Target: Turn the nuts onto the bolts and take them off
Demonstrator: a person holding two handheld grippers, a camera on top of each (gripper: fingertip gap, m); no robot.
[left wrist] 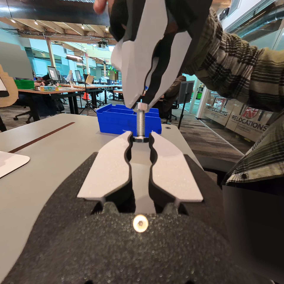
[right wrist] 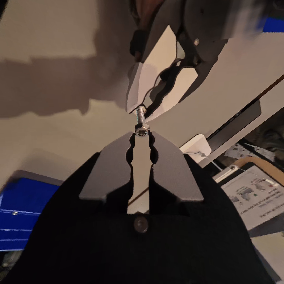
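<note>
A silver bolt (left wrist: 140, 123) stands upright above the grey table (left wrist: 53, 146). My left gripper (left wrist: 140, 137) is shut on the bolt's hex head (left wrist: 140, 140). My right gripper (left wrist: 140, 104) comes down from above and is shut on a silver nut (left wrist: 142, 107) at the top end of the thread. In the right wrist view my right gripper (right wrist: 141, 134) holds the nut (right wrist: 141, 130) at the bolt's near tip. The bolt (right wrist: 139, 118) runs away from it to my left gripper (right wrist: 139, 109), which clamps the head.
A blue parts bin (left wrist: 119, 121) stands just behind the bolt on the table; it also shows in the right wrist view (right wrist: 23, 215). A white pad (left wrist: 10, 162) lies at the left. A plaid sleeve (left wrist: 230, 69) reaches in from the right. A printed sheet (right wrist: 253, 199) lies off the table's edge. Left and right tips are no more than a few centimetres apart.
</note>
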